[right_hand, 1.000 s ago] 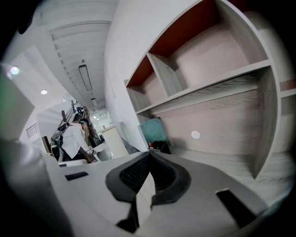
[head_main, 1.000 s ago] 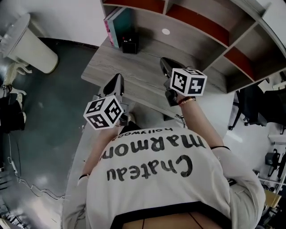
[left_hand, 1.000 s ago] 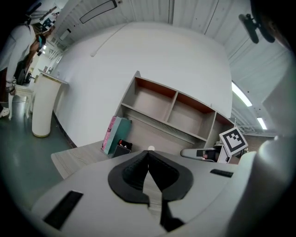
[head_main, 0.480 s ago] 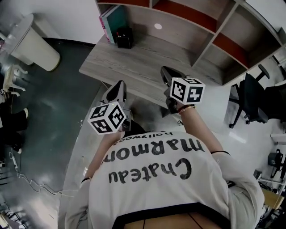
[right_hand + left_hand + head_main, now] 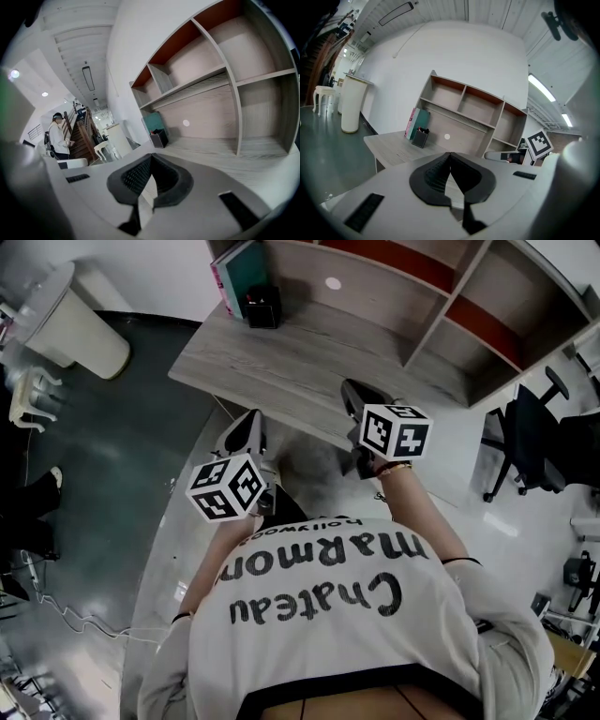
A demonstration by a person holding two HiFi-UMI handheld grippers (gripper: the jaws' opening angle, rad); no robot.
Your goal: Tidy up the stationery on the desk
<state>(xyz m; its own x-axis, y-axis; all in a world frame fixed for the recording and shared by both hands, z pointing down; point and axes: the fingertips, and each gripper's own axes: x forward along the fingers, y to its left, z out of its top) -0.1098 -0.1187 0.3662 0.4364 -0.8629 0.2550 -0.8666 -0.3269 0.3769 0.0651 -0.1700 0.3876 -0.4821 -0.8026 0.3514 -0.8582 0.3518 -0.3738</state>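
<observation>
A black pen holder (image 5: 262, 307) with pens stands at the back left of the grey wooden desk (image 5: 309, 362), next to upright teal and pink books (image 5: 234, 273). The left gripper view shows the holder (image 5: 420, 137) and the books (image 5: 415, 123) far ahead. My left gripper (image 5: 249, 420) hovers at the desk's front edge, shut and empty (image 5: 450, 153). My right gripper (image 5: 352, 390) hangs over the front part of the desk, also shut with nothing in it (image 5: 151, 155). From the right gripper view the holder (image 5: 159, 138) is well ahead.
An open shelf unit (image 5: 422, 296) with bare compartments rises behind the desk. A white bin (image 5: 66, 320) stands on the floor at the left, and an office chair (image 5: 530, 442) at the right. A person (image 5: 57, 136) stands far off by a staircase.
Both grippers have drawn back from over the desk toward its front edge and sunk a little. Their jaws stay shut.
</observation>
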